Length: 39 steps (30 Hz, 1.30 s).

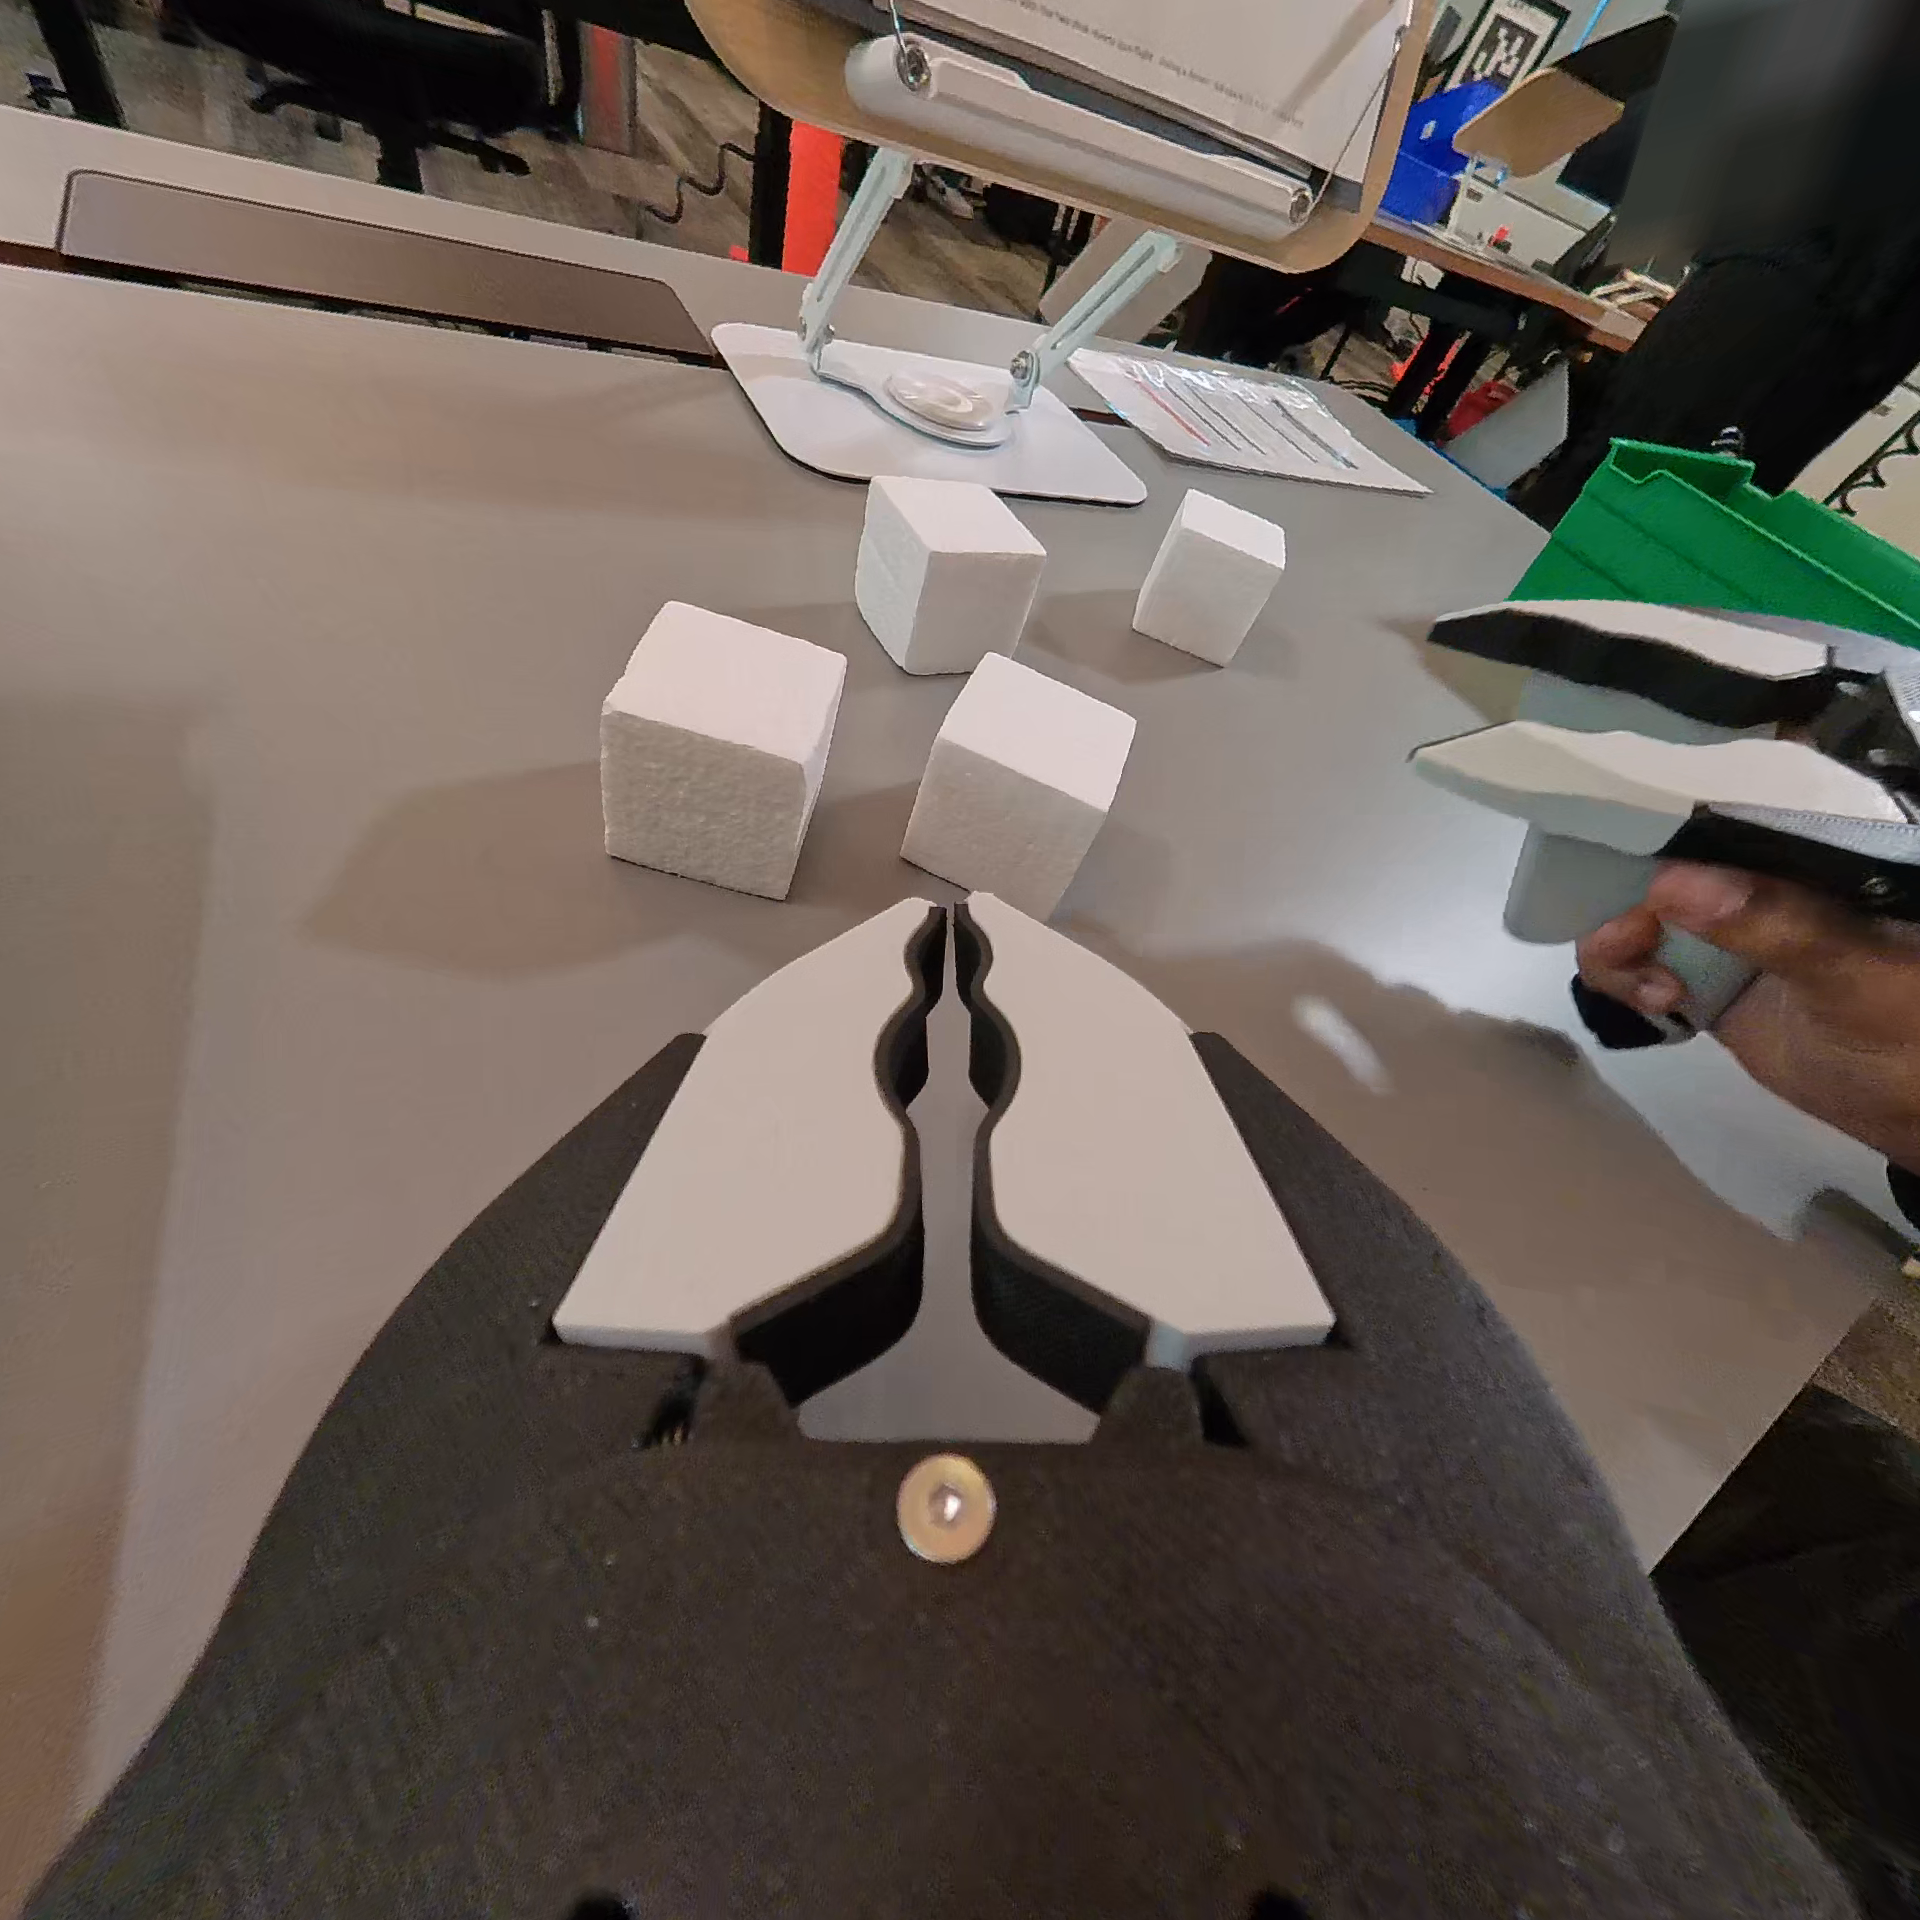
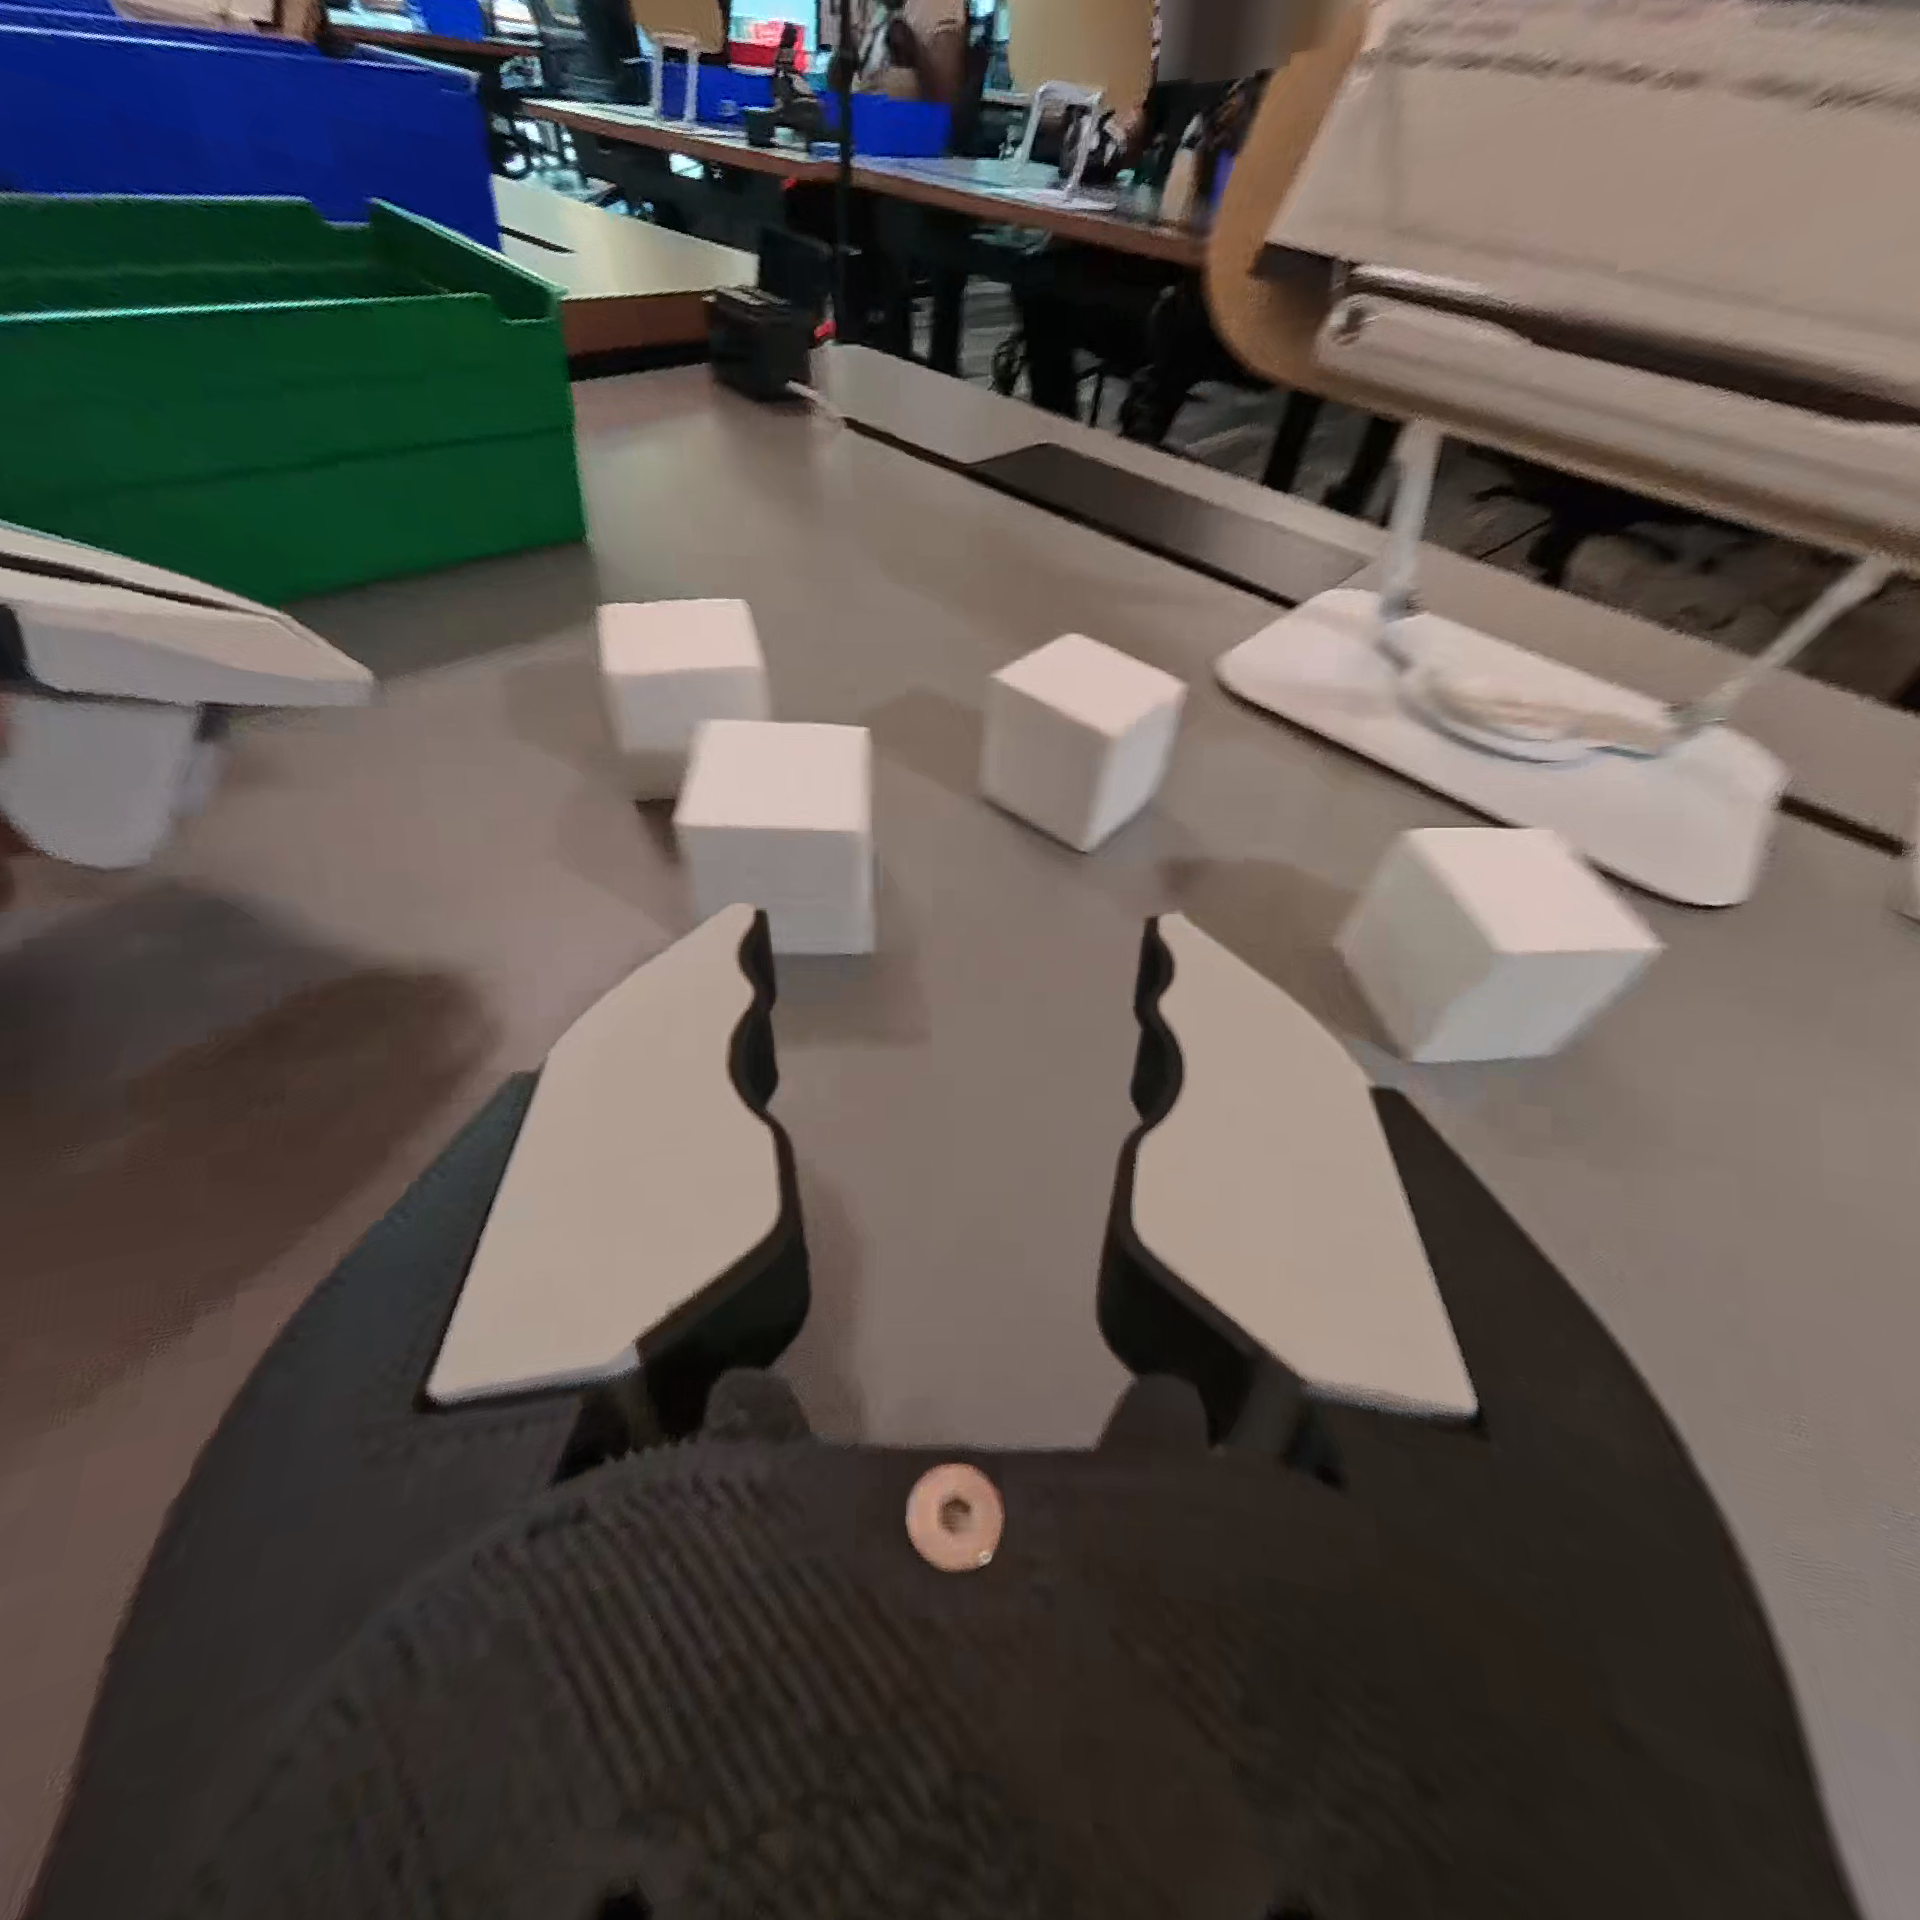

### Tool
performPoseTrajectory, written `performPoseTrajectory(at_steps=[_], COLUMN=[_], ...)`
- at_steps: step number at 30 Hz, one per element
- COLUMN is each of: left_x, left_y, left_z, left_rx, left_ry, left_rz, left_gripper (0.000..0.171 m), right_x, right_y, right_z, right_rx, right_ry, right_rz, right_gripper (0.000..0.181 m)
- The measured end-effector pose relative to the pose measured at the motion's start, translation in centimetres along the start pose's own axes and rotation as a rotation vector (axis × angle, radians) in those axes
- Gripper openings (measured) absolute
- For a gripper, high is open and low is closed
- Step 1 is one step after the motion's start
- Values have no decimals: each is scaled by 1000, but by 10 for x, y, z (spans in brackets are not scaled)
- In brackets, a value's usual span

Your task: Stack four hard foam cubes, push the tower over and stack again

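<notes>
Several white foam cubes stand on the grey table [image 1: 416, 623]. My left gripper [image 1: 951, 914] is shut and empty, just above the table. Its tips are right in front of the nearest cube [image 1: 1013, 779]; another cube [image 1: 722, 748] stands to its left and two more [image 1: 945, 571] [image 1: 1210, 577] farther back. My right gripper [image 2: 956, 930] is open and empty. A cube [image 2: 779, 831] stands just past its left fingertip, another [image 2: 1491, 940] to the right. The right gripper also shows in the left wrist view [image 1: 1429, 694], held by a hand [image 1: 1766, 987]. The left gripper shows in the right wrist view [image 2: 353, 675].
A green bin [image 1: 1714, 540] [image 2: 281, 416] stands at the table's side. A white stand's base [image 1: 925, 416] [image 2: 1496, 748] sits behind the cubes, and its tilted board overhangs them. A printed sheet [image 1: 1247, 421] lies beside it. A blue bin [image 2: 239, 135] and other desks are behind. The cube [image 2: 779, 831] lies around 7 cm away from my right fingertips.
</notes>
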<state>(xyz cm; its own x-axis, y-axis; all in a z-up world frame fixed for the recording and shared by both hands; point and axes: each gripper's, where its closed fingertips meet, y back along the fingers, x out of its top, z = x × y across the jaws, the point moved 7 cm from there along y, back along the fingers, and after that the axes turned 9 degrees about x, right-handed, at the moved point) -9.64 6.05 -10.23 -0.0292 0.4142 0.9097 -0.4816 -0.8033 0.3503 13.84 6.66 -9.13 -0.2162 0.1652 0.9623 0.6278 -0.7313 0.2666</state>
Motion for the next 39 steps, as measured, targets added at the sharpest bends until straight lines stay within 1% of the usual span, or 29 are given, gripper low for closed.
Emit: performPoseTrajectory(at_steps=[1, 2, 3, 5, 7, 12, 14, 16, 18, 19, 20, 21, 22, 24, 26, 29, 32, 33, 34, 35, 37, 39], left_x=[0, 0, 0, 0, -1, -1, 4, 8, 9, 9, 8, 8, 7, 6, 6, 6, 5, 5, 4, 4, 4, 5], left_y=[0, 0, 0, 0, 0, -1, 2, 6, 8, 8, 8, 7, 7, 7, 8, 8, 7, 6, 5, 5, 5, 5], left_z=[0, 0, 0, -1, -1, -4, -5, -5, -5, -4, -3, -3, -2, -1, -1, -1, 1, 1, 2, 2, 3, 4], left_rx=[-2, -3, -3, -7, -13, -13, 3, 18, 29, 28, 24, 19, 14, 12, 14, 12, 1, -2, -2, 1, 3, 5], left_ry=[-1, -1, 0, 7, 19, 40, 43, 34, 23, 22, 22, 22, 22, 19, 14, 12, 14, 9, 3, -3, -9, -12], left_rz=[-2, -3, -1, 0, -6, -4, 41, 85, 100, 99, 94, 87, 81, 77, 78, 72, 70, 64, 57, 53, 52, 56], left_gripper=[2, 2, 2, 2, 2, 3, 1, 1, 0, 1, 1, 1, 1, 1, 1, 2, 1, 1, 2, 2, 2, 2], right_x=[1, 0, 0, 1, 3, 7, 9, 8, 4, 1, -1, 2, 8, 18, 27, 35, 30, 24, 16, 9, 1, -2], right_y=[-9, -18, -26, -40, -52, -76, -83, -87, -91, -93, -92, -89, -83, -66, -46, -7, 22, 25, 26, 26, 26, 23], right_z=[-9, -16, -21, -26, -26, -25, -30, -33, -34, -33, -33, -34, -35, -32, -27, -13, 12, 20, 25, 28, 29, 30], right_rx=[23, 26, 17, 27, 36, 92, 127, 122, 103, 106, 113, 145, 178, 163, 159, 171, 189, 239, 319, 416, 600, 676], right_ry=[-11, 3, 38, 120, 146, 63, 39, 54, 74, 77, 77, 82, 93, 144, 236, 385, 513, 520, 489, 435, 308, 276], right_rz=[-15, -34, -58, -83, -99, -133, -137, -157, -230, -264, -278, -240, -172, -96, -68, -36, -28, -64, -109, -137, -139, -162], right_gripper=[73, 80, 84, 85, 84, 85, 92, 93, 91, 79, 55, 53, 53, 53, 53, 53, 53, 53, 53, 53, 53, 53])
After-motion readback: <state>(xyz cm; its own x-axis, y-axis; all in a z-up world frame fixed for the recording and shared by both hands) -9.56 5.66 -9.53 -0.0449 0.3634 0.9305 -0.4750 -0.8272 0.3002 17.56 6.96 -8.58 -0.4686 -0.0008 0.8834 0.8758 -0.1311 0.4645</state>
